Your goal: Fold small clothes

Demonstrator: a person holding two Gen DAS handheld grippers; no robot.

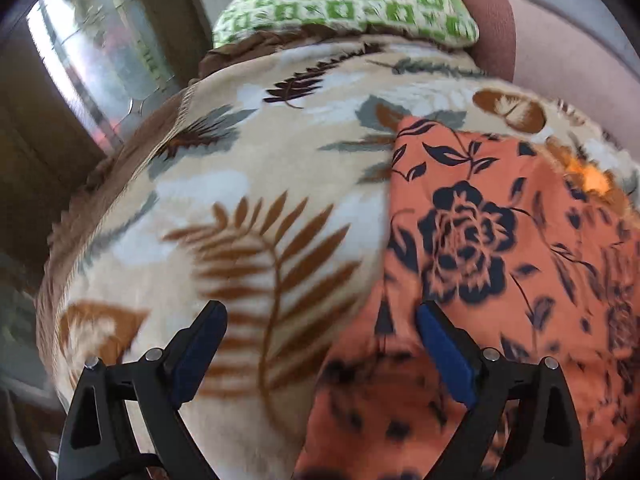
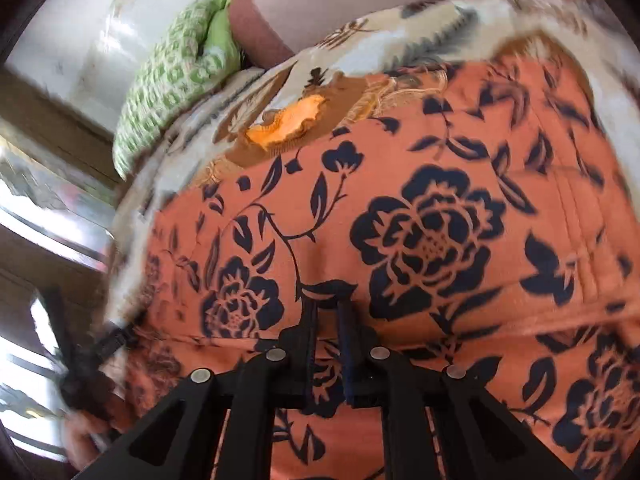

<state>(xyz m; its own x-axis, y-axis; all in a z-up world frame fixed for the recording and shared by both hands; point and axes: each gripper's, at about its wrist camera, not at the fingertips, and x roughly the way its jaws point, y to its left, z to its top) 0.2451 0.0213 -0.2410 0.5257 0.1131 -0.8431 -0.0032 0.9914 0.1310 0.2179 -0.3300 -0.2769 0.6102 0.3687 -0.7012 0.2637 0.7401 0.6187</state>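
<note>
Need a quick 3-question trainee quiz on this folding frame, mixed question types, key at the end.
1. True or false: the left gripper is clamped on the orange floral garment.
2. Which gripper has its jaws nearly together with a fold of the garment between them? A) left B) right C) neither
3. Fill in: the green patterned ____ lies at the far end of the leaf-print blanket.

Key:
1. False: its jaws stand wide apart, nothing pinched.
2. B: the right gripper.
3. pillow.
</note>
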